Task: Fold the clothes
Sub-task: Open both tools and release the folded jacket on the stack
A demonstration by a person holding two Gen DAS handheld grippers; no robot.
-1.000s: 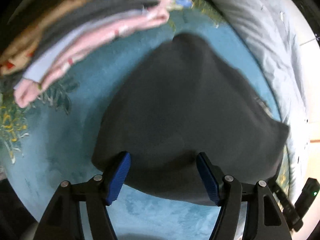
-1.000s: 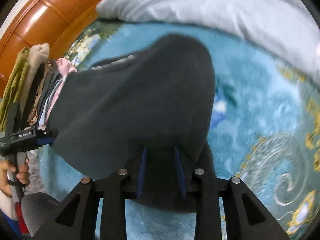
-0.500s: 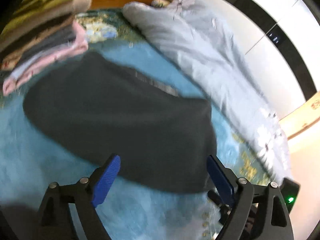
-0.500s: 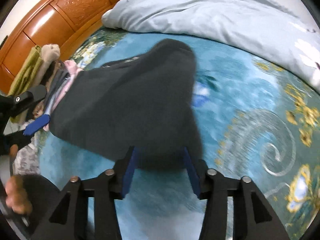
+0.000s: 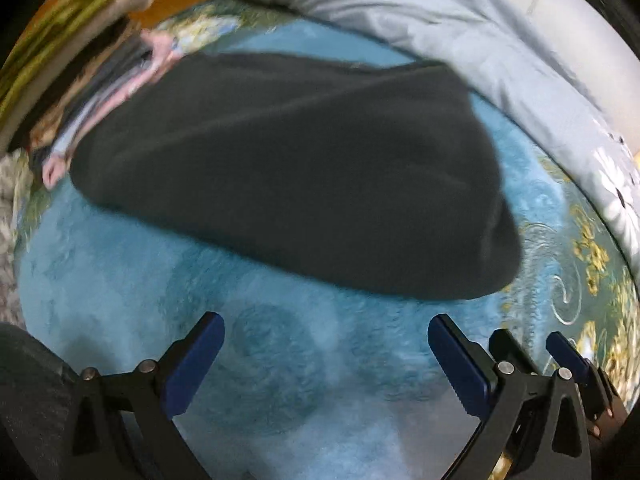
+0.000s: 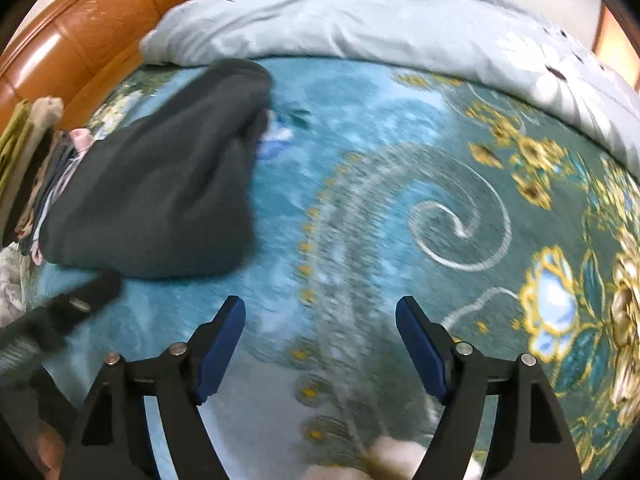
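Left wrist view: the left tool is wide open, holding nothing.
Dark grey folded cloth: lies on the blue flowery bed cover, beside the pile of folded clothes.
Right wrist view: the right tool is wide open too, empty, apart from the cloth.

The dark charcoal folded garment is a matt, soft, fleece-like cloth with a faint nap and no sheen. Under it, the teal plush bed blanket with gold flower patterns looks fuzzy and short-piled, slightly lustrous where light catches it. Beside the garment, the stack of folded clothes in pink, grey, olive and beige is mixed matt fabric. Behind the garment, the pale blue-grey quilt is smooth, lightly creased cloth with a soft sheen. The orange-brown wooden headboard is glossy and lacquered. The left tongs and right tongs are matt black plastic with ribbed blue pads and shiny metal rivets.
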